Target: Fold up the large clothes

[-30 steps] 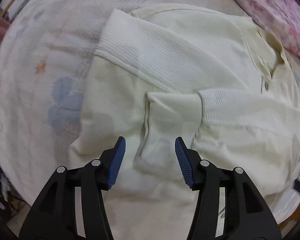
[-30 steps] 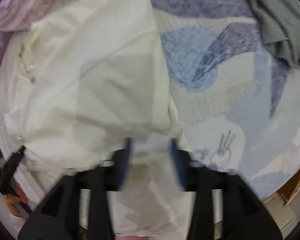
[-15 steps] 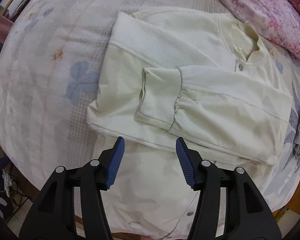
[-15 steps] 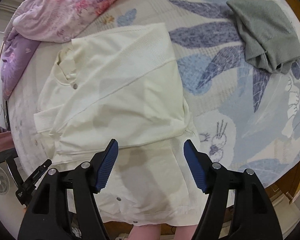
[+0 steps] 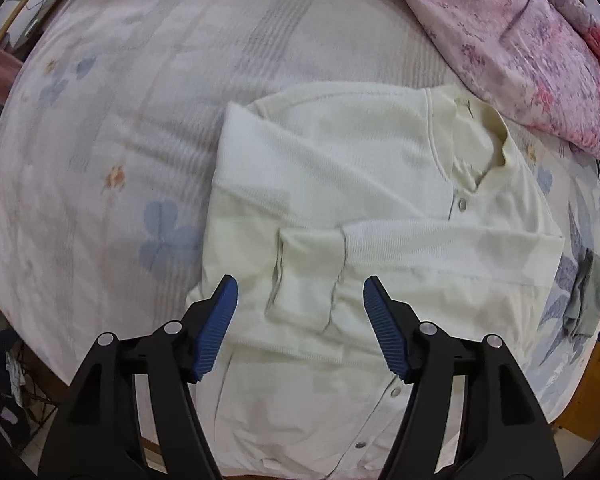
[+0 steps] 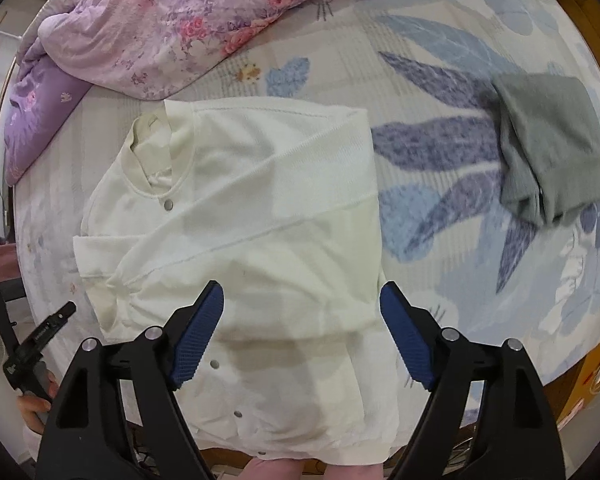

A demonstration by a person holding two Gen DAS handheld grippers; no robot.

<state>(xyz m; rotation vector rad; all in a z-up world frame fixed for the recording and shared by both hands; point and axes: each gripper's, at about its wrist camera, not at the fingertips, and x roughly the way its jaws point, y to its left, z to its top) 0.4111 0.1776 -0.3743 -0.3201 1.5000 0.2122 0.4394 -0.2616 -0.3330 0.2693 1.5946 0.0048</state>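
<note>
On the bed, whose sheet is printed with pale flowers and blue leaves, a cream jacket lies flat with its collar toward the pink flowered quilt and its hem hanging over the near edge of the mattress. Both sleeves are folded across the chest, and the cuff of one rests on the front of the jacket, above the snap buttons that run down to the hem. Over it, the left gripper points down with its blue pads apart and its jaws opening; nothing is between them, and the cuff lies well below on the bed. Beside it, the right gripper also hangs over the lower half of the jacket, its jaws opening too and holding nothing. A folded grey garment sits on the sheet to the right, apart from the jacket.
</note>
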